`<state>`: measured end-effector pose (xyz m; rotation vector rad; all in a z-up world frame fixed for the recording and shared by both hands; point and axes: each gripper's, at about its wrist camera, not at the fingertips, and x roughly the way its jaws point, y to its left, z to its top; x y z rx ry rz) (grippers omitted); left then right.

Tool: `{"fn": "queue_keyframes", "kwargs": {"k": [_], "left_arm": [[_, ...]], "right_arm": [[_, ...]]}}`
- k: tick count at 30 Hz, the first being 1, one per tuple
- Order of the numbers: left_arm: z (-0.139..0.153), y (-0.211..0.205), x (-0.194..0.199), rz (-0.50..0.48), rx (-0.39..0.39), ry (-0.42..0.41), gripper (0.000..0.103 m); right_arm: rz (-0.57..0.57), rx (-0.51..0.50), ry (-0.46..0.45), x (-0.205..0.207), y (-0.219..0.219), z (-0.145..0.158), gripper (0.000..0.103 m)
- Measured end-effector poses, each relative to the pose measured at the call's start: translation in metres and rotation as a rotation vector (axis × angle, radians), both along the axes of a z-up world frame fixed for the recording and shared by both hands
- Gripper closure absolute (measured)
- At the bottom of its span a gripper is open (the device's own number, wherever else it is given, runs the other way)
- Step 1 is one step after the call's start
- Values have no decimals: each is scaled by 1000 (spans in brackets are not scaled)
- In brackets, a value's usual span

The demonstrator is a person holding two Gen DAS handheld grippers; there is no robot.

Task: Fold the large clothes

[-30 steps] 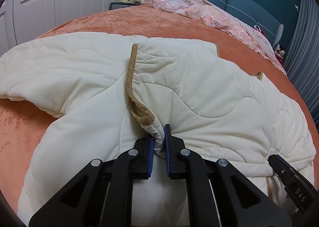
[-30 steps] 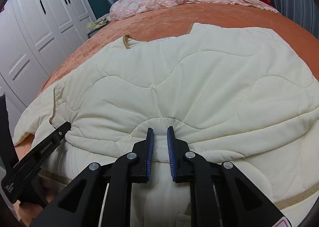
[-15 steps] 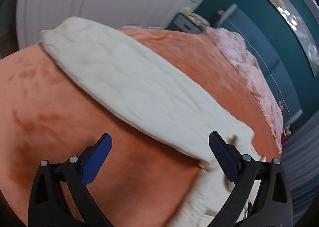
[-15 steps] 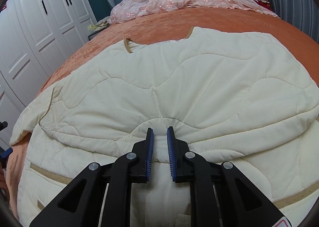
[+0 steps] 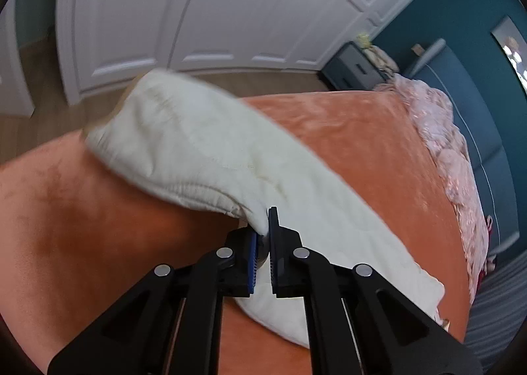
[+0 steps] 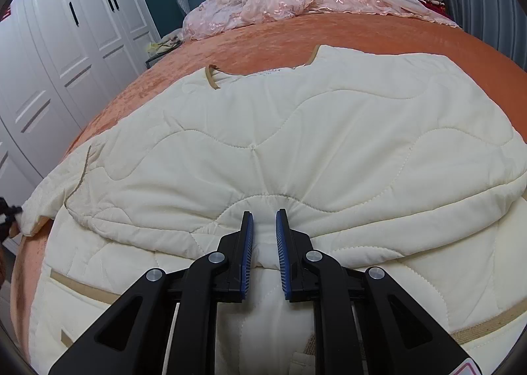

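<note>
Sleeve pinched by left gripper over bed. Jacket fold clamped in right gripper; narrow gap between pads.

Left gripper on cream sleeve
</note>
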<state>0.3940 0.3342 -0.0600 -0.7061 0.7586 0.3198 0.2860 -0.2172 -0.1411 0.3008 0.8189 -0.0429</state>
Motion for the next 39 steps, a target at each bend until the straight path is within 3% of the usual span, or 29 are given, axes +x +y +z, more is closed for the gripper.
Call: {"fn": "queue_keyframes", "kwargs": {"k": [3,6,9,11,12,13,14,18,23,28,32,35,36,37,38,39], "left_arm": [[72,-86,12,-179,90,-128,99],[133,-202,4,-428,146,-246,98],[153,-325,-26,-690,179,-309,94],[137,-389,-53,-822,143,-299,73],[121,-415,-65,-861,127,-275,36],[105,-433,-75,-874,116,-246,15],[88,-445,-87,-872,97,-220,15],[40,-436,-95,-817,-23,-95,16],[1,-354,-67,-562,-193,4,16],[-16,-279,-44,-395,-214,20,16],[-30,-245,-29,-308,-252,43,18],[-46,-242,-19,-281,-273,80,28],[-50,-240,-18,-279,-269,93,37],[-51,-240,-19,-282,-256,103,44],[-50,-241,-18,-286,-226,111,49],[-48,-242,-17,-294,-193,115,65]], "right_arm": [[-40,-7,-40,-13,-2,14,89],[-64,9,-148,-55,-4,42,72],[-75,38,-186,-103,-13,57,60],[-89,50,-169,-124,-24,58,54],[-105,45,-156,-134,-32,58,54],[-118,42,-146,-142,-40,57,53],[-127,41,-138,-147,-48,56,52],[-161,56,-102,-156,-81,56,46],[-222,178,-111,-136,-122,61,44],[-276,220,-145,-90,-149,72,43],[-278,158,-117,-50,-151,72,41],[-275,148,-35,-22,-152,56,38],[-268,155,-2,-13,-151,48,38],[-252,166,24,-7,-148,40,42],[-235,173,38,-4,-144,33,62],[-209,168,58,3,-141,31,77]]}}
